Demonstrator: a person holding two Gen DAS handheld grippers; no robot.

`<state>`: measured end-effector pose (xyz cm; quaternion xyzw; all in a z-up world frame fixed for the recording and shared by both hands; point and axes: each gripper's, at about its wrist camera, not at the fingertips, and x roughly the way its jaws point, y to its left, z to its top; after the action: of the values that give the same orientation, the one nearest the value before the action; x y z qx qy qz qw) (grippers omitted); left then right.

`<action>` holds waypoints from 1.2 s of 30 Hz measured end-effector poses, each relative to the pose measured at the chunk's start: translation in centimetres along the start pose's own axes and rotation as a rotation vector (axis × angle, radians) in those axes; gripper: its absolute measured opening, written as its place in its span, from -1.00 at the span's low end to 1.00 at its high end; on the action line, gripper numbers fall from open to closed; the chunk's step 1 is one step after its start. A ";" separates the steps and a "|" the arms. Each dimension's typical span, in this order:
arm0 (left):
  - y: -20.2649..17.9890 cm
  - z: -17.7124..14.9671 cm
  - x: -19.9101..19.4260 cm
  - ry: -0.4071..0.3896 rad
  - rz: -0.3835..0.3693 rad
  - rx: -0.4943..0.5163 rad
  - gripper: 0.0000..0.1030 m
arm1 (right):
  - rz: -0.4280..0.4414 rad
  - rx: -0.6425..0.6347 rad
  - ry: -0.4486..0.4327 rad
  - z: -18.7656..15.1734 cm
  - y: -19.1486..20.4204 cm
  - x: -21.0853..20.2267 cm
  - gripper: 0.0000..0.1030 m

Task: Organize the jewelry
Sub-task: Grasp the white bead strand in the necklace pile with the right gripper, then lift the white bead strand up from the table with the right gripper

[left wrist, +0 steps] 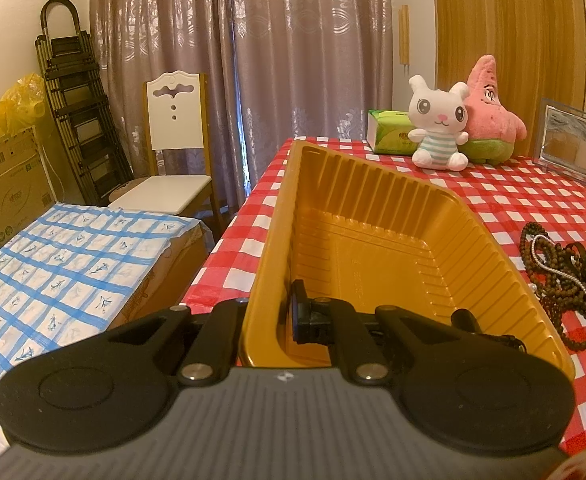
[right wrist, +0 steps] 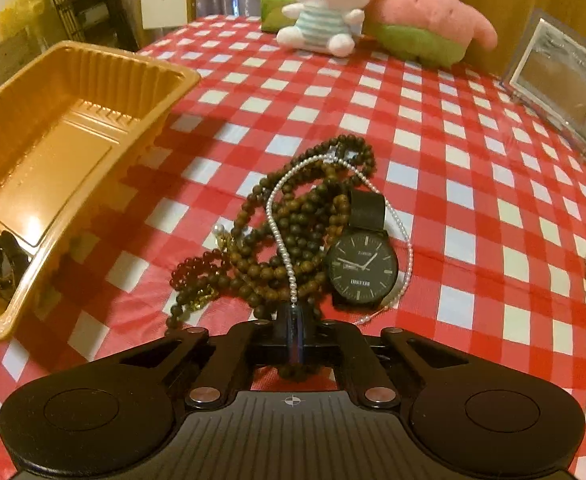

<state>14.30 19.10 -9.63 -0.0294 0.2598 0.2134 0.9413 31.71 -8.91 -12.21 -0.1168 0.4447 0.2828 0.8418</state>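
Observation:
A gold plastic tray [left wrist: 377,216] sits on the red checked table; in the right wrist view the tray [right wrist: 93,76] is at the left with a dark watch [right wrist: 1,262] inside. My left gripper [left wrist: 269,316] is shut on the tray's near left wall, one finger outside and one inside. A pile of brown bead strings [right wrist: 293,232], a white pearl necklace [right wrist: 279,236] and a black watch [right wrist: 363,270] lies mid-table; the pile also shows in the left wrist view [left wrist: 561,276]. My right gripper [right wrist: 295,330] is shut on the pearl necklace at the pile's near edge.
A white bunny plush [right wrist: 321,4], a pink star plush [right wrist: 425,12], a green tissue pack [left wrist: 389,132] and a picture frame [right wrist: 565,88] stand at the table's back. A white chair [left wrist: 173,152] and a covered box [left wrist: 53,264] are left of the table.

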 end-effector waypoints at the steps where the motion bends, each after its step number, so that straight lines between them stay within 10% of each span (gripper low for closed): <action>1: 0.0 0.0 0.0 0.000 0.000 0.000 -0.87 | 0.001 0.014 -0.014 0.1 -0.2 -0.4 -0.96; 21: -0.4 0.2 0.3 -0.002 -0.012 0.010 -0.88 | -0.196 0.270 -0.343 4.0 -8.6 -12.8 -0.96; 36: 0.0 0.5 0.1 -0.011 -0.032 0.021 -0.90 | -0.125 0.230 -0.426 5.4 -5.7 -20.9 -0.96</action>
<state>14.63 19.20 -9.29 -0.0226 0.2564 0.1957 0.9463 29.47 -18.92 7.59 0.0146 0.2786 0.1958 0.9401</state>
